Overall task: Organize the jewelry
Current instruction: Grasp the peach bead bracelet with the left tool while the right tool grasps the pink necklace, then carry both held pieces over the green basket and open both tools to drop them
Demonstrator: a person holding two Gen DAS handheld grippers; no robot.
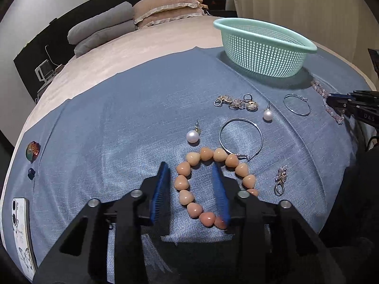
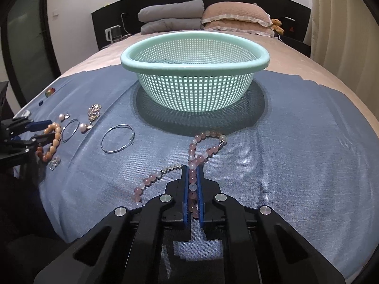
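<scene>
My left gripper [image 1: 190,168] is open, low over the blue cloth, its jaws straddling the left side of an orange heart-bead bracelet [image 1: 182,181]. My right gripper [image 2: 193,169] is shut on a pink bead necklace [image 2: 199,158] that still lies on the cloth in front of a mint mesh basket [image 2: 194,67]. The basket looks empty and also shows in the left wrist view [image 1: 265,47]. Two pearl earrings [image 1: 192,136] [image 1: 267,114], two silver hoops [image 1: 241,137] [image 1: 296,104] and a gold earring cluster [image 1: 236,102] lie between bracelet and basket.
A small dangling earring [image 1: 280,179] lies right of the bracelet. A phone [image 1: 21,232], a coloured brooch [image 1: 32,151] and a dark blue stud [image 1: 31,172] sit at the cloth's left edge. Pillows [image 2: 206,17] are at the bed's head.
</scene>
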